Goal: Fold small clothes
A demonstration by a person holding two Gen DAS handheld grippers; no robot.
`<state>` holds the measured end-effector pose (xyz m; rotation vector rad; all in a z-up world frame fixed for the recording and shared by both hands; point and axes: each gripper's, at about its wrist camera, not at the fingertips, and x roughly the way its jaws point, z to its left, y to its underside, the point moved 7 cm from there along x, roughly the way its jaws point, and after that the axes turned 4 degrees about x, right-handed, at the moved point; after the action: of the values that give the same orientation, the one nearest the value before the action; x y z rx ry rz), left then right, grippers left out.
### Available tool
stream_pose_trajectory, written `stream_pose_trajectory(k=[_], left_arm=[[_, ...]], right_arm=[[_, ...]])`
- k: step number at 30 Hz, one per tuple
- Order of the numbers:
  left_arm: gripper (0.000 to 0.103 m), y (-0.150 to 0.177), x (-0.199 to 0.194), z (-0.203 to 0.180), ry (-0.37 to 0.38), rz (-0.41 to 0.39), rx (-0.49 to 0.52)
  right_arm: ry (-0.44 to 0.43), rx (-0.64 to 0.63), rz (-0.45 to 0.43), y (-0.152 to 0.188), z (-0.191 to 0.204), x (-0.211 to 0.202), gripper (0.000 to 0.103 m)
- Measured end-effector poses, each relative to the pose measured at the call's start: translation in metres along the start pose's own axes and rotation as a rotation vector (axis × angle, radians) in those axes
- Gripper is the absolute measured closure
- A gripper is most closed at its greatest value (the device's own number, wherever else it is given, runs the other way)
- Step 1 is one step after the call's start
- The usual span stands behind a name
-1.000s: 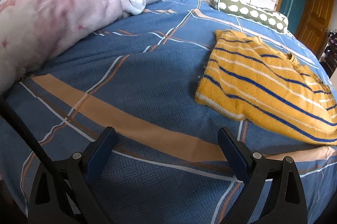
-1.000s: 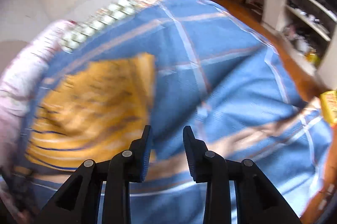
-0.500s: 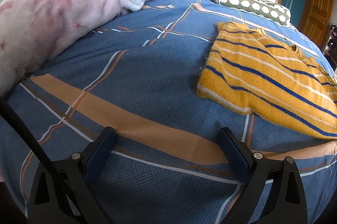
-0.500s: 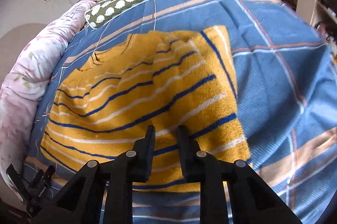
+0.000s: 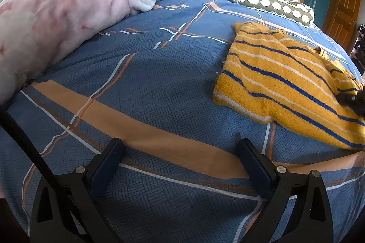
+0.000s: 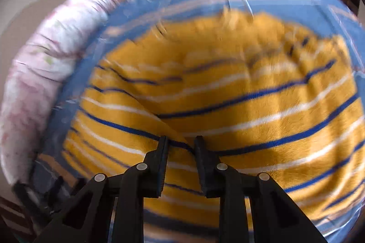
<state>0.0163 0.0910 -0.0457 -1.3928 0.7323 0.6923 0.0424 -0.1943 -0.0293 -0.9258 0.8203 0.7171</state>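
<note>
Striped sweater [image 5: 285, 80] on blue plaid bedspread [image 5: 141, 74]

The left gripper [image 5: 180, 151] hangs wide open, while the right gripper [image 6: 180, 147] (jaws just closing) stays narrowly parted.

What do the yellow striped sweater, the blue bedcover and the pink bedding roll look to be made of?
Sweater: knitted yarn, probably wool or acrylic, going by the fuzzy nap and ribbed hem. Bedcover: matte woven cloth, likely cotton, with a basket-weave texture and printed stripes. Bedding roll: soft plush fleece, with a velvety sheen and rounded folds; fibre uncertain.
</note>
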Motion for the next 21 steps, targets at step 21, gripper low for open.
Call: stream_pose_trajectory(k=[21], left_arm=[[0.0, 0.0, 0.002, -0.001, 0.0, 0.013, 0.004]], right_arm=[[-0.077, -0.178, -0.021, -0.007, 0.077, -0.001, 0.075]])
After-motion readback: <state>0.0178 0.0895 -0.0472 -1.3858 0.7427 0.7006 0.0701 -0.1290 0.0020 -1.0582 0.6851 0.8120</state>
